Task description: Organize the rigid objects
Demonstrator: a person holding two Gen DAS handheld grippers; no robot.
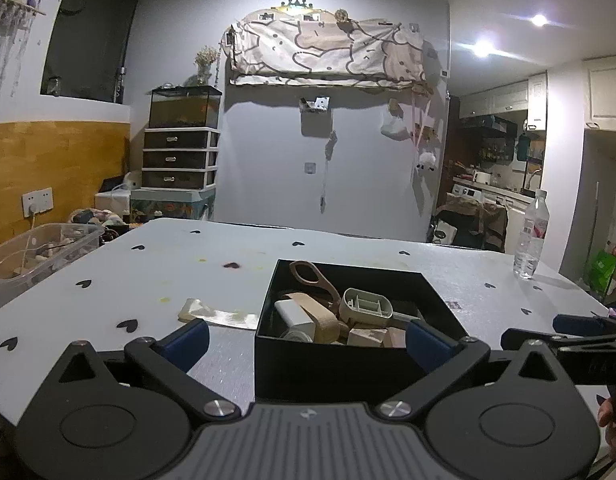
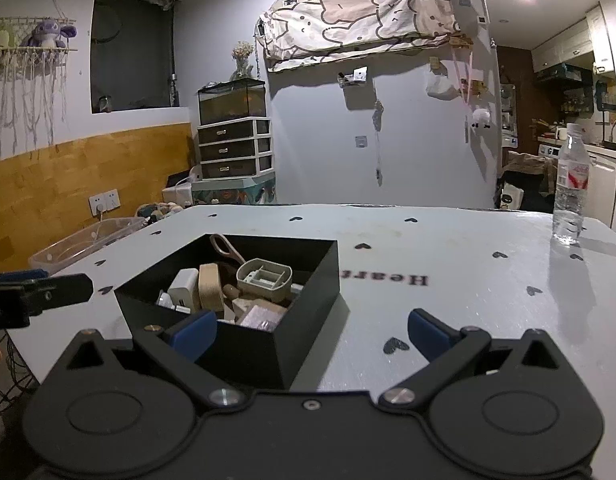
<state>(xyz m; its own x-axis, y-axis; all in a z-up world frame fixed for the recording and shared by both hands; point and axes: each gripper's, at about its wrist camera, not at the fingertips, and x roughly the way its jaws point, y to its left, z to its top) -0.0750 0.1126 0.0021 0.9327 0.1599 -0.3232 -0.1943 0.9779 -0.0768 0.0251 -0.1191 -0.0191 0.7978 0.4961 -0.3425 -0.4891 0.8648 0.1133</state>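
A black open box (image 1: 328,364) stands on the white table, close in front of both grippers. Inside lie tan-handled scissors (image 1: 312,276), a white charger (image 1: 294,314), a tan tape roll (image 1: 320,312), a grey-green plastic piece (image 1: 366,306) and wooden blocks (image 1: 366,336). A flat metal blade with a beige handle (image 1: 212,312) lies on the table left of the box. My left gripper (image 1: 306,340) is open and empty, its fingers straddling the box's near wall. My right gripper (image 2: 311,330) is open and empty, level with the box's (image 2: 312,304) near right corner.
A clear water bottle (image 2: 570,188) stands at the table's far right. A clear plastic bin (image 2: 88,244) sits beyond the table's left edge. The white table (image 2: 448,248) bears black heart marks. Drawers and a fish tank stand against the far wall.
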